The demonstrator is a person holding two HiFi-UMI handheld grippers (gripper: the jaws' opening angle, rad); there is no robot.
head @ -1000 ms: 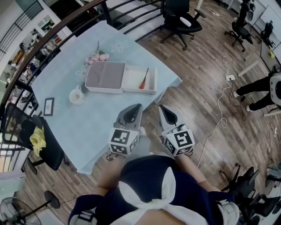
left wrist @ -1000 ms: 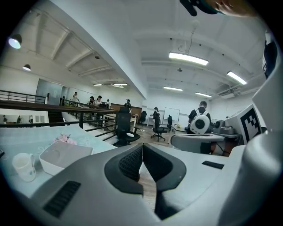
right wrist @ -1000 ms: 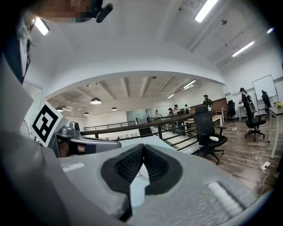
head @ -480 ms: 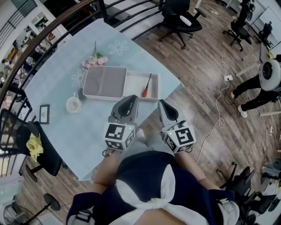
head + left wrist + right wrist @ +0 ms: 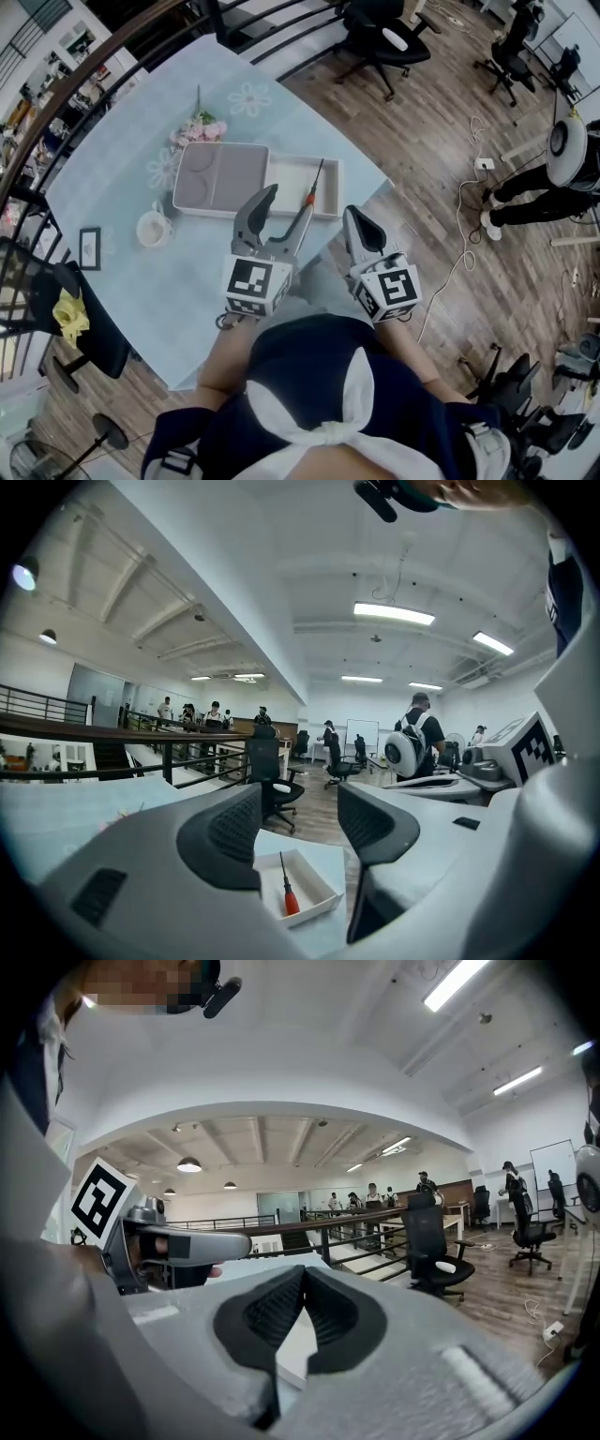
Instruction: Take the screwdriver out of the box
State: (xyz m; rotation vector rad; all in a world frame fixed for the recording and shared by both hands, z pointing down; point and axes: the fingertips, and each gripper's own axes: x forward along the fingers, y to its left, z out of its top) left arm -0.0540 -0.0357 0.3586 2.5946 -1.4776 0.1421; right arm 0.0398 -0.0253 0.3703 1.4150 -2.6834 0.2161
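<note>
**Approach to box, head and gripper views.**
- Left gripper (image 5: 289, 202): jaws opening, wide apart, nothing held.
- Screwdriver (image 5: 287, 895): lay in white box (image 5: 284, 176), dead ahead, framed in jaw gap. Red handle nearer, shaft pointing away.
- Left gripper nearer, tips possibly still short of box.
- Right gripper (image 5: 355, 223): alongside, jaws together, empty.
- Setting: pale blue table (image 5: 131, 272), wooden floor (image 5: 422, 141), office chair (image 5: 380, 37).

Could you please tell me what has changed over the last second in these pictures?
Both grippers moved forward towards the box. The left gripper, shut before, is opening its jaws, with nothing between them yet. The right gripper stayed shut. The screwdriver still lies in the box.
</note>
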